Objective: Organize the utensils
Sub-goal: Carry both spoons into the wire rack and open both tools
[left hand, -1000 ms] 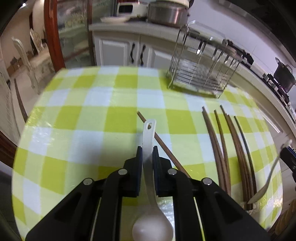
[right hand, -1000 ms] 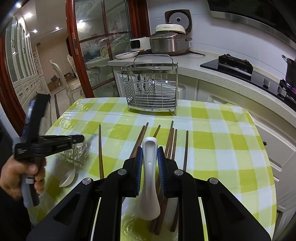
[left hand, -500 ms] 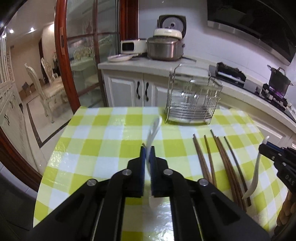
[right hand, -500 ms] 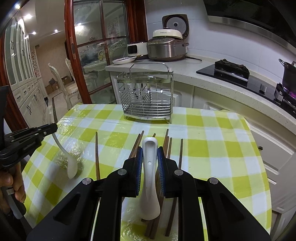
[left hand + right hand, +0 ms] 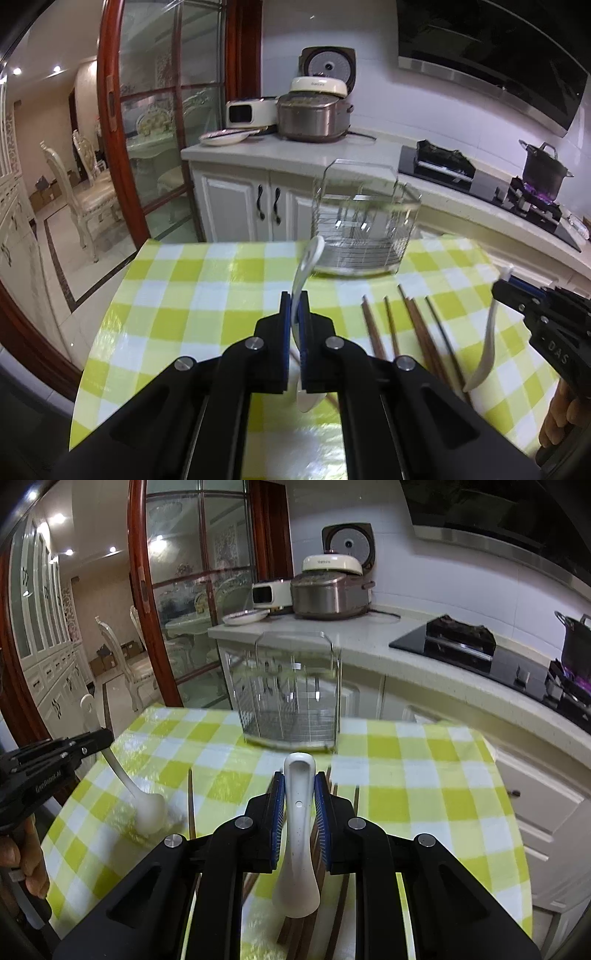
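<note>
My left gripper (image 5: 291, 295) is shut on a white ceramic spoon (image 5: 307, 262), held above the checked table, handle pointing up toward the wire utensil rack (image 5: 364, 236). My right gripper (image 5: 299, 775) is shut on a second white spoon (image 5: 298, 834), bowl hanging down over several brown chopsticks (image 5: 413, 332). The right gripper and its spoon (image 5: 484, 354) show at the right of the left wrist view. The left gripper's spoon (image 5: 144, 801) shows at the left of the right wrist view. The rack (image 5: 290, 701) stands at the table's far edge.
The round table has a green and white checked cloth (image 5: 207, 291). One chopstick (image 5: 190, 801) lies apart on the left. Behind are a counter with rice cookers (image 5: 314, 114), a plate (image 5: 225, 137), and a stove with a pot (image 5: 545, 171). Chairs stand beyond the glass door.
Both grippers have risen from the table with their spoons and tilted up toward the rack. The left spoon has turned from lying flat to hanging edge-on.
</note>
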The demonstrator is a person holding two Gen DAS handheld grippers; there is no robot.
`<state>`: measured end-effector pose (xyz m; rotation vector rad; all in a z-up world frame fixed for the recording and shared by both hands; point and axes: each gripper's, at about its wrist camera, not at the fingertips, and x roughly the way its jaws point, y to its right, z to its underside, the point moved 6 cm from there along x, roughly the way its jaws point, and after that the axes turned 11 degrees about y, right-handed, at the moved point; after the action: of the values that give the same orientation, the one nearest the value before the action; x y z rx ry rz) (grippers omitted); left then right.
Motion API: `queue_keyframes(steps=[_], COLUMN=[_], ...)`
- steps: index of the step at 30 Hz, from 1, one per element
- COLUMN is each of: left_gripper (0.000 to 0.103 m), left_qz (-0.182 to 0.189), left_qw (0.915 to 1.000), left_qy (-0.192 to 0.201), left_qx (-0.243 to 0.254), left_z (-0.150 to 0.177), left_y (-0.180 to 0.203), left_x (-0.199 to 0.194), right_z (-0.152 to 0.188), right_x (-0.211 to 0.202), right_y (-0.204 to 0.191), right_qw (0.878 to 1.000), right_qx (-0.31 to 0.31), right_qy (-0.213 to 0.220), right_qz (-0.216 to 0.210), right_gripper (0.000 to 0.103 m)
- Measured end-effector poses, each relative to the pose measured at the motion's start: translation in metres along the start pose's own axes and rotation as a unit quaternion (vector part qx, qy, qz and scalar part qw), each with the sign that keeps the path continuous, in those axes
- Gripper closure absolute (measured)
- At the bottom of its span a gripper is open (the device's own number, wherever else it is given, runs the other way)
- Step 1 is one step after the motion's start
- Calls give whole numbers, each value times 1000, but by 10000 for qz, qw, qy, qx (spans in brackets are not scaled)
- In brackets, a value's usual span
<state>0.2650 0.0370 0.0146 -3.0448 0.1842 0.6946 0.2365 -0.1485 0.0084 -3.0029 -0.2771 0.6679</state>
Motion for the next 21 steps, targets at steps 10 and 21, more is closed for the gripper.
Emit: queue_keyframes(steps=[10, 21], left_gripper=[99, 99], left_qz=[209, 236], left_qw=[9984, 9927], left_qy=[522, 1181], left_qx=[-44, -10], left_z=[-82, -169], left_y=[19, 39], left_x=[21, 59], right_z=[-102, -184], right_x=[22, 72], right_y=[4, 2], right_qw=[9978, 9930], right_qx=[-96, -145], right_qy=[652, 1169], right_qz=[49, 82], right_gripper=[85, 85])
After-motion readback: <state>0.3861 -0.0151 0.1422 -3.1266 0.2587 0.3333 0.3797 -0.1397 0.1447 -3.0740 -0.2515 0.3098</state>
